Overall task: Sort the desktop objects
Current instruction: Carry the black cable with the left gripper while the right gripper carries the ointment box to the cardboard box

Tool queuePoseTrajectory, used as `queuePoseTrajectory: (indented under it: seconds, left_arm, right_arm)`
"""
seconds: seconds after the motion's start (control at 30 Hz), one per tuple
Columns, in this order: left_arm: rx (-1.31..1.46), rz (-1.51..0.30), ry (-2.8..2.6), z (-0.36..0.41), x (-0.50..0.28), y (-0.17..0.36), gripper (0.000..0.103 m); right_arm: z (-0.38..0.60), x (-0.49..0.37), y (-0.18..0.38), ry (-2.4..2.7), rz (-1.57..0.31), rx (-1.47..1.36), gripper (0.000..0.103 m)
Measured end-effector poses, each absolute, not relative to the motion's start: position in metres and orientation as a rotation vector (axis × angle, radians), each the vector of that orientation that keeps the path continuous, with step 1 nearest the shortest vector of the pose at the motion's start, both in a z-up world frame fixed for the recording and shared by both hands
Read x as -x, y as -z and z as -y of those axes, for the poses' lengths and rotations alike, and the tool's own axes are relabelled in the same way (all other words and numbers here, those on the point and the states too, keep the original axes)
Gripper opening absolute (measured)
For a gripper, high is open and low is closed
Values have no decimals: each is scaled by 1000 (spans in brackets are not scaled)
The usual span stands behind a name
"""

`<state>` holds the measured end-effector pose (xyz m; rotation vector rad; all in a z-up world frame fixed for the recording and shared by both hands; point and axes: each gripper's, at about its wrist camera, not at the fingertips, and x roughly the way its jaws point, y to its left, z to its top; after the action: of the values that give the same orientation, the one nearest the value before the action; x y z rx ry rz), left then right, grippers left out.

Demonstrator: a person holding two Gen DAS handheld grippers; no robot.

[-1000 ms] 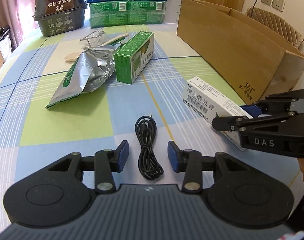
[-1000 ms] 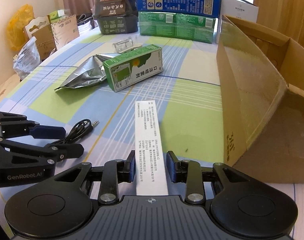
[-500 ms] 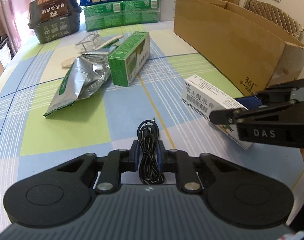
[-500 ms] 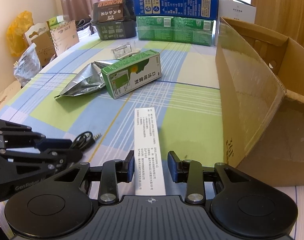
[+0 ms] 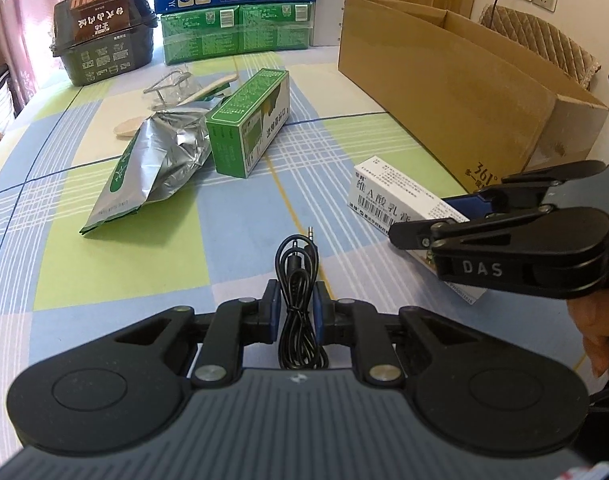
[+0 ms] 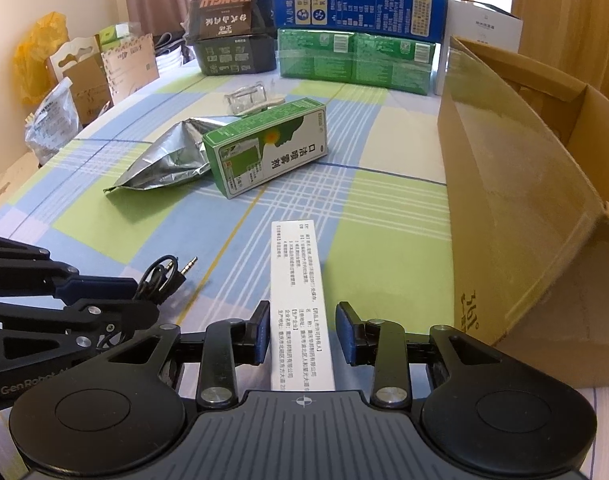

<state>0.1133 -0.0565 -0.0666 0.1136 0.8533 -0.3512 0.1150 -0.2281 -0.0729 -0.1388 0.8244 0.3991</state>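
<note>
The coiled cable [image 5: 299, 300] is being pinched between the pads of the left claw [image 5: 296, 314], closed on it, seemingly for lifting off the desk [image 5: 104, 280]. The white box [image 6: 298, 304] is being straddled lengthwise by the right claw [image 6: 302, 330], part open and not yet gripping; the carton [image 6: 516, 200] is standing just right of it, likely the destination

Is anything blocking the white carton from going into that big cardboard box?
Nothing visible does. The white carton lies between the right tool's open fingers, with bare tablecloth between it and the cardboard box.
</note>
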Motion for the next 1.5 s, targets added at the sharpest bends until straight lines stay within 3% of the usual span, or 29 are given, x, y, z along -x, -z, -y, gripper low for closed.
queuePoseTrajectory:
  seconds: [0.47, 0.57, 0.8, 0.9, 1.5]
  left_arm:
    - [-87, -852, 330, 54, -118, 73, 14]
    - [-105, -829, 329, 58, -119, 75, 23]
    - [-123, -792, 323, 65, -123, 81, 22]
    - [-124, -813, 325, 66, -123, 77, 18]
    - [-95, -750, 366, 64, -104, 45, 18]
  right_arm:
    - [227, -115, 76, -403, -845, 133, 32]
    - [227, -116, 76, -404, -845, 129, 32]
    - [227, -116, 75, -403, -846, 125, 32]
    - [228, -116, 73, -405, -842, 121, 24]
    - [237, -94, 48, -376, -760, 112, 23]
